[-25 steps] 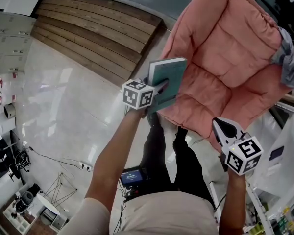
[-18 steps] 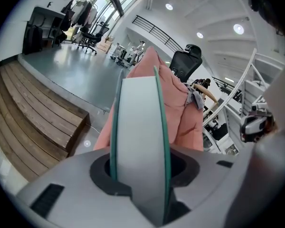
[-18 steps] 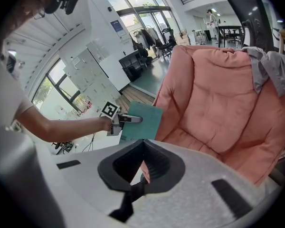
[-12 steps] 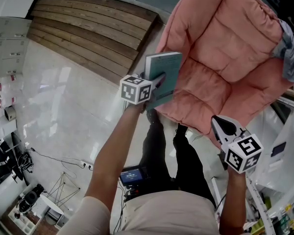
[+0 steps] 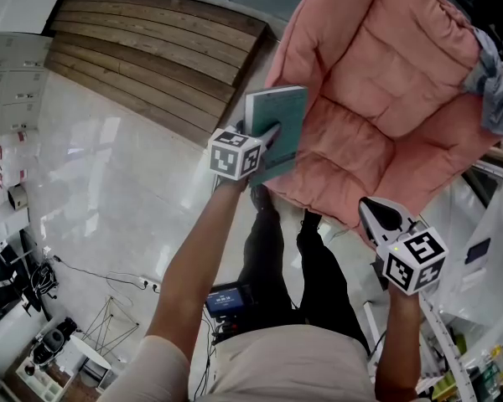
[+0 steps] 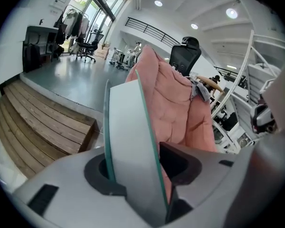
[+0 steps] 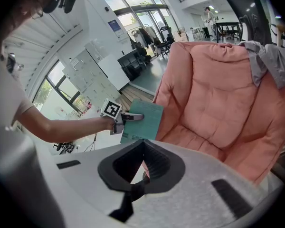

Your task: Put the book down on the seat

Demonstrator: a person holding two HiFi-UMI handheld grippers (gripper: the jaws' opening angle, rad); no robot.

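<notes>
A thin teal book (image 5: 278,128) stands on edge between the jaws of my left gripper (image 5: 271,134), at the front left corner of the pink padded armchair seat (image 5: 348,162). In the left gripper view the book (image 6: 128,141) rests against the left pad, and a gap shows at the right pad (image 6: 180,163): the jaws are opening with the book still between them. My right gripper (image 5: 375,216) hangs shut and empty off the seat's front edge. In its own view, the right gripper (image 7: 142,148) faces the book (image 7: 141,122) and the chair (image 7: 218,108).
A grey cloth (image 5: 495,90) lies over the chair's right arm. Wooden steps (image 5: 151,48) rise at the upper left beyond the glossy floor. The person's legs (image 5: 293,266) stand just before the seat. A white rack (image 5: 478,249) with bags is at the right.
The left gripper and the book have drifted slightly left and up along the seat's front left edge. The right gripper has stayed put.
</notes>
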